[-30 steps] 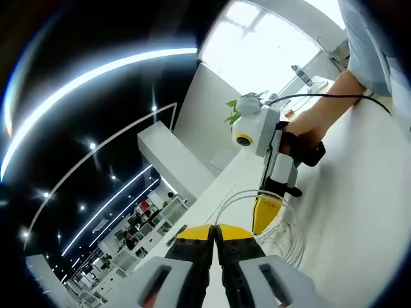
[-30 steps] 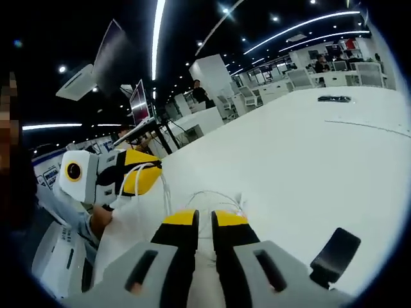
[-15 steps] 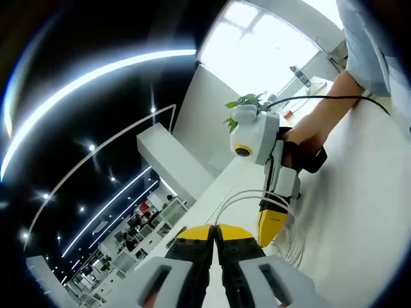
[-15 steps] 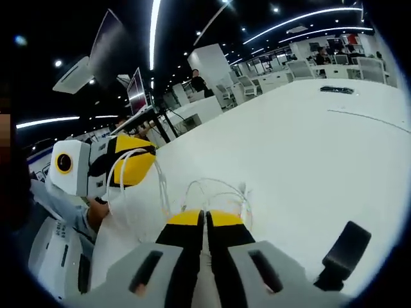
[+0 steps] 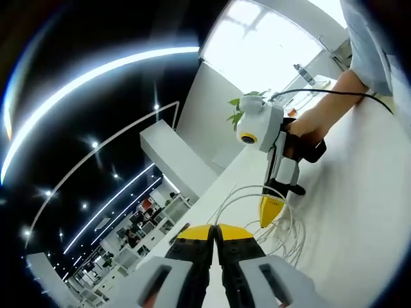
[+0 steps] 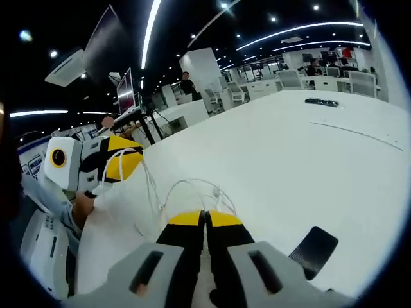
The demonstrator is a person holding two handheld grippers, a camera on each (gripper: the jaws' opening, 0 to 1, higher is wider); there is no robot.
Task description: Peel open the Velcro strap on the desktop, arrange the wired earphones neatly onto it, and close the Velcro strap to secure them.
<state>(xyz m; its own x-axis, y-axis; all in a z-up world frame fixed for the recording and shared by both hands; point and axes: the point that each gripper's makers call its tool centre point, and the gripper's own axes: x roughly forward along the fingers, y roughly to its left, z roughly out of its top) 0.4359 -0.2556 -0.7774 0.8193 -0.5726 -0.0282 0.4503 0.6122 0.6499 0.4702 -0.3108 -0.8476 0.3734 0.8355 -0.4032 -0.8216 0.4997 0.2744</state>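
Observation:
The white earphone wire [image 6: 192,187] lies in loose loops on the white desk just past my right gripper [image 6: 205,219]. Its yellow-tipped jaws are shut, with the wire coming out at the tips. In the left gripper view that same gripper points down into the wire loops [image 5: 286,226]. A strand runs up to my left gripper [image 6: 123,165], held off the desk at the left, and bends over its shut yellow tips. In its own view the left gripper [image 5: 215,232] shows shut jaws. The black Velcro strap [image 6: 313,249] lies flat on the desk at the lower right.
A person's hand [image 5: 309,128] and a black cable [image 5: 334,94] are behind the right gripper. A dark flat object [image 6: 325,102] and a thin line lie far off on the desk [image 6: 289,154]. Office desks, chairs and people stand in the background.
My right gripper's jaws, slightly apart a second ago, have come together on the wire. The wire loops near it have spread wider.

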